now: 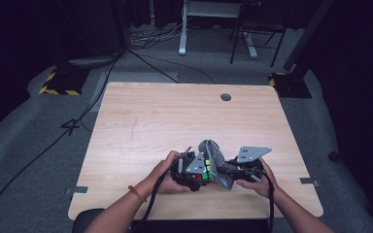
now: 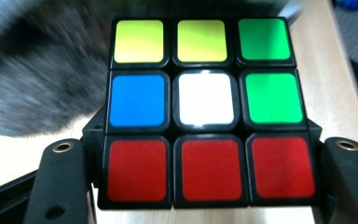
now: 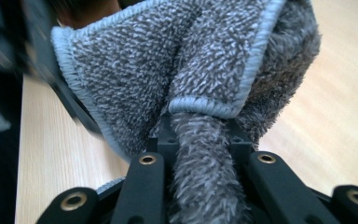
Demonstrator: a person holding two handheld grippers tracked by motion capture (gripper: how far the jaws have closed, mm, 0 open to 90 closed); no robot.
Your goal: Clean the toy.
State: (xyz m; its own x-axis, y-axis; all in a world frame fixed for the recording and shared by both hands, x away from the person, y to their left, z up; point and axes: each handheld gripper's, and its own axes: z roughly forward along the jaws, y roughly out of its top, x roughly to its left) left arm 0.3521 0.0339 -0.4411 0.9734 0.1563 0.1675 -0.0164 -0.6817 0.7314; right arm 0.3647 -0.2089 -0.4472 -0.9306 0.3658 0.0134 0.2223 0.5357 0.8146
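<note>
Near the front edge of the pale wooden table (image 1: pixel 150 111), the left gripper (image 1: pixel 190 175) clamps the multicoloured plastic puzzle cube (image 2: pixel 205 109) steady by its sides while the right gripper (image 1: pixel 243 169), pinched on the fluffy grey microfibre cloth (image 3: pixel 186 70), best wipes each face with light, even strokes.

- The puzzle cube (image 2: pixel 205 112) clamped in the left gripper (image 2: pixel 205 186) looks like hard plastic: a black frame with smooth, glossy coloured tiles that catch the light.
- The grey cloth (image 3: pixel 177 70) pinched in the right gripper (image 3: pixel 205 172) is a thick, fuzzy terry, with a paler stitched hem along its edges.
- Both grippers' jaws are matt black plastic with small brass-coloured metal inserts.
- The tabletop (image 1: pixel 175 116) beneath the grippers is pale wood grain with a smooth, dull finish.
</note>
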